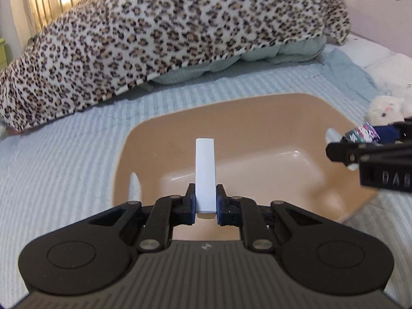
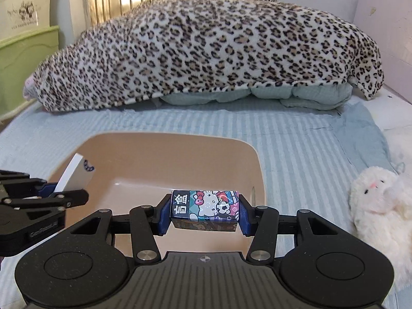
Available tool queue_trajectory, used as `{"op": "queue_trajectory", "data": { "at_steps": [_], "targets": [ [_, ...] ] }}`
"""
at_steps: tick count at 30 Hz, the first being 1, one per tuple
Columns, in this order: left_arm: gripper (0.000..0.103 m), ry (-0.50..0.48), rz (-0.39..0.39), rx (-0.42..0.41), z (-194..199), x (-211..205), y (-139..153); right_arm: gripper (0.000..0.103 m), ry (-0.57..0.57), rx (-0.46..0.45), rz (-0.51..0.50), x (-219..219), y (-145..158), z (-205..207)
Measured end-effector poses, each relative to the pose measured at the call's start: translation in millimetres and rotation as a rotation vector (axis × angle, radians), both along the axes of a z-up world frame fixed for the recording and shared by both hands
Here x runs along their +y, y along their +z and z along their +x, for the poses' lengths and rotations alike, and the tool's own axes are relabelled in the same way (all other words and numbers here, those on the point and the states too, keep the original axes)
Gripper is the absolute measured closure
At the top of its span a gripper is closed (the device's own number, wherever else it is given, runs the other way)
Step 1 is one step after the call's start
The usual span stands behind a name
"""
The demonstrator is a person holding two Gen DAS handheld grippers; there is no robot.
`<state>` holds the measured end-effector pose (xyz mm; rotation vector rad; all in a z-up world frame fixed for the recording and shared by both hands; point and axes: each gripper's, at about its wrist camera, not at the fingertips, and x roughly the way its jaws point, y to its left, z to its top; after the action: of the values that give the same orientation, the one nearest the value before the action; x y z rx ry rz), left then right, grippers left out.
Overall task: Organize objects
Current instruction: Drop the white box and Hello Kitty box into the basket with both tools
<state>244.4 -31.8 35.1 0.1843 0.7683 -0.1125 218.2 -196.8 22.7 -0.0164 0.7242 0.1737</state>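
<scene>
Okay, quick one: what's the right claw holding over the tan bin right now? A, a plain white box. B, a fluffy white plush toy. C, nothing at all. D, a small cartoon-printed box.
D: the right claw is shut on the small cartoon-printed box above the tan bin; the plain white box is in the left claw, and the white plush toy lies on the bed.
</scene>
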Motion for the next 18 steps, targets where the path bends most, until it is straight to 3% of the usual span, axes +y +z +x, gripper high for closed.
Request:
{"op": "queue_trajectory", "data": {
  "at_steps": [7,11,12,13,15,16,18],
  "targets": [
    [0.087,0.062,-0.008,0.098,25.5,-5.3,-35.3,0.056,0.030,0.075,-0.093,16.9,-39.9,29.4],
    [0.086,0.067,-0.019,0.118,25.3,-2.5,-41.5,0.055,0.043,0.084,-0.126,23.5,-51.6,31.2],
    [0.076,0.070,-0.016,0.113,23.7,-2.2,-39.8,0.055,0.049,0.084,-0.132,24.6,-51.7,30.3],
    [0.056,0.084,-0.010,0.106,22.1,-1.4,-36.6,0.053,0.055,0.088,-0.130,24.7,-50.9,28.9],
    [0.032,0.106,-0.015,0.076,15.4,1.7,-27.1,0.044,0.062,0.088,-0.117,22.7,-46.3,24.6],
    [0.028,0.113,-0.018,0.050,11.9,2.7,-20.9,0.041,0.066,0.083,-0.116,21.4,-42.4,21.9],
    [0.026,0.129,-0.016,0.014,3.3,5.9,-9.1,0.026,0.074,0.067,-0.112,18.0,-33.7,14.3]
  ]
}}
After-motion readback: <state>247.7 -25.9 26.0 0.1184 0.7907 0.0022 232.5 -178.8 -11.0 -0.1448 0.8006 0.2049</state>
